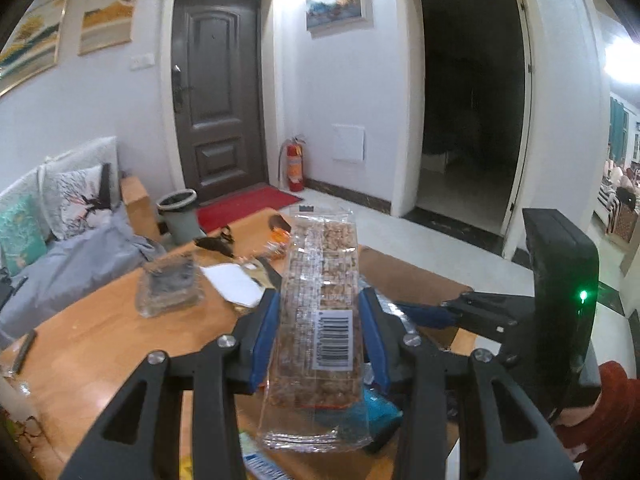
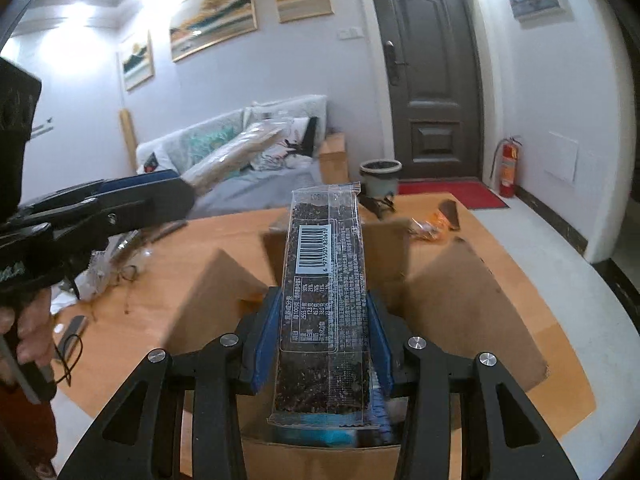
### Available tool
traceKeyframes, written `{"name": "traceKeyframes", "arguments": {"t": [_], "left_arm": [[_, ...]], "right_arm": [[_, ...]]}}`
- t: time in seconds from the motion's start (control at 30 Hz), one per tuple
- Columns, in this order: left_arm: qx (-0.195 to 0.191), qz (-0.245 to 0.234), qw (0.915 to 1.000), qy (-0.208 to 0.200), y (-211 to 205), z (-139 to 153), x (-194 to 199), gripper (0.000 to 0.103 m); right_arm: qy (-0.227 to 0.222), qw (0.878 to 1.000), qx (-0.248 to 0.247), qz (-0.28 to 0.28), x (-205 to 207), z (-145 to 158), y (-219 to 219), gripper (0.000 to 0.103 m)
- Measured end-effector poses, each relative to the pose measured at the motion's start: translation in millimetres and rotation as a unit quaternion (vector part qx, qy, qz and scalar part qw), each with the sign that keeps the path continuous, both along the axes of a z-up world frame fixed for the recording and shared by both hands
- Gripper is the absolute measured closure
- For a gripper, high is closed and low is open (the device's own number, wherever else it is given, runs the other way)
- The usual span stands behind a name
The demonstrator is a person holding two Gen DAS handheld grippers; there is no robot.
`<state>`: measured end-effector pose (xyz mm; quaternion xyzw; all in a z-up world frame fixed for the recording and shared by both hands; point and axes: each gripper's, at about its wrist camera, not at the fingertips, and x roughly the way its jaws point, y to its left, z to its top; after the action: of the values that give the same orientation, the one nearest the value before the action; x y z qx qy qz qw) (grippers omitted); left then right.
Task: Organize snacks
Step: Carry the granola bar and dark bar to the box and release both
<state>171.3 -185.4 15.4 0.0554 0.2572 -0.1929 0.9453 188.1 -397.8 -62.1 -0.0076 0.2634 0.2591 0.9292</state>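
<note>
My left gripper [image 1: 320, 300] is shut on a long clear pack of pale nut brittle [image 1: 320, 280] with a barcode label, held above the wooden table [image 1: 100, 340]. My right gripper [image 2: 323, 304] is shut on a long clear pack of dark seed bar [image 2: 326, 280], also barcoded, held over an open cardboard box [image 2: 460, 300]. In the right wrist view the left gripper [image 2: 176, 192] shows at the left with its pale pack [image 2: 236, 152] sticking out. The right gripper [image 1: 440, 312] appears at the right of the left wrist view. Blue-wrapped snacks [image 2: 320, 436] lie in the box below.
On the table stand a clear glass container [image 1: 168, 284], a white paper [image 1: 236, 280], orange snack wrappers [image 2: 434, 224] and a black clip [image 2: 378, 202]. A sofa with cushions [image 1: 60, 216], a bin [image 2: 380, 178], a red mat and a fire extinguisher [image 2: 508, 168] lie beyond. A person's hand [image 2: 28, 332] holds the left grip.
</note>
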Motion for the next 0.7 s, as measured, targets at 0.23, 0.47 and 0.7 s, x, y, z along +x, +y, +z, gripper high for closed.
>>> {"name": "traceKeyframes", "arguments": {"t": [0.23, 0.47, 0.7], "left_arm": [[0.009, -0.009, 0.9985, 0.053, -32.9, -30.5, 32.3, 0.065], [0.008, -0.018, 0.9950, 0.098, -35.5, -44.0, 46.6, 0.060], [0.002, -0.005, 0.9958, 0.091, -19.9, -40.4, 38.1, 0.029]], "right_arm": [[0.022, 1.000, -0.004, -0.004, 26.5, -21.3, -7.2, 0.066], [0.038, 0.999, -0.029, 0.008, 44.8, -34.9, -2.3, 0.066], [0.026, 0.998, -0.060, 0.005, 32.4, -31.2, 6.0, 0.043]]}}
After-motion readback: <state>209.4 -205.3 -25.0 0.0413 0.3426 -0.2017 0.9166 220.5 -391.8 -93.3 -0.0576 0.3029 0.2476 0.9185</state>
